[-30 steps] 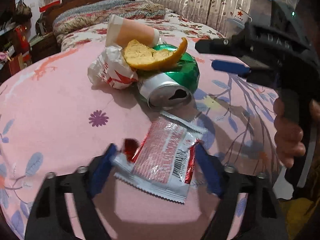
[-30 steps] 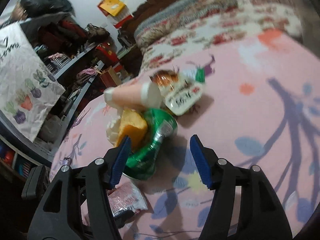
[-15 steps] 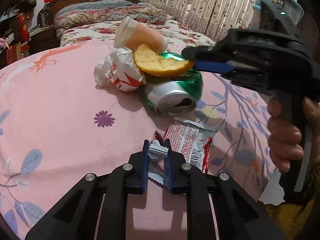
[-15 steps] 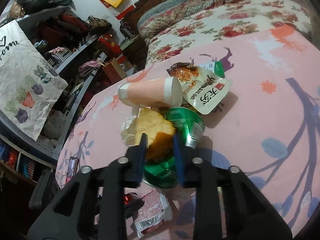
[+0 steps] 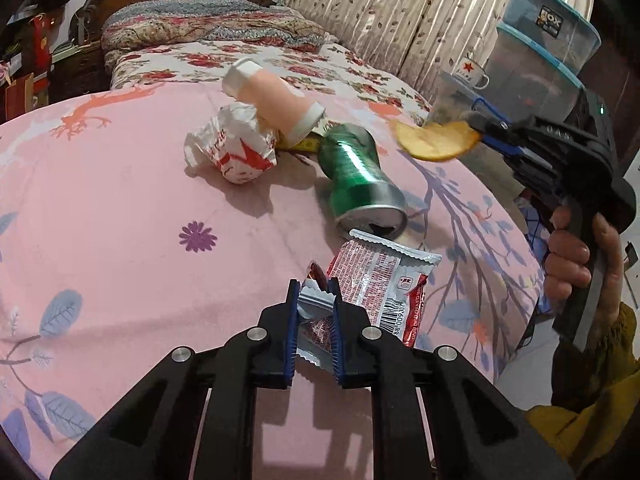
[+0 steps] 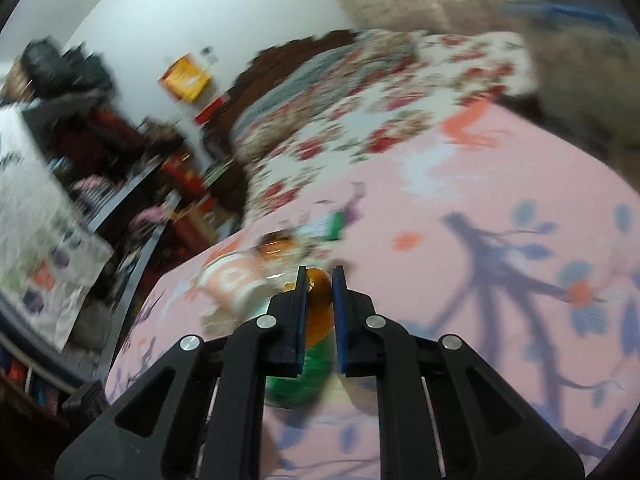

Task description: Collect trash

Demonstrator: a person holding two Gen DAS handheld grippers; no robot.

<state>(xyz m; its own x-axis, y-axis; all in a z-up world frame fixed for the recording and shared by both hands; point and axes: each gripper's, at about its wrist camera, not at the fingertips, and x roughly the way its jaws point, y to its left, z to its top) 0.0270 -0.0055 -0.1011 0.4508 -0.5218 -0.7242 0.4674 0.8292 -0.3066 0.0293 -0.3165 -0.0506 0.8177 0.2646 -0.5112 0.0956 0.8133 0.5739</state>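
The left gripper (image 5: 314, 304) is closed on the near corner of a red and silver snack wrapper (image 5: 376, 284), which lies on the pink floral tablecloth (image 5: 120, 216) just in front of a green can (image 5: 354, 176) on its side. The right gripper (image 6: 320, 284) pinches an orange peel (image 5: 436, 140) between its nearly closed fingers and holds it in the air, to the right of the can. A crumpled white paper (image 5: 236, 148) and a pink cup (image 5: 276, 100) lie behind.
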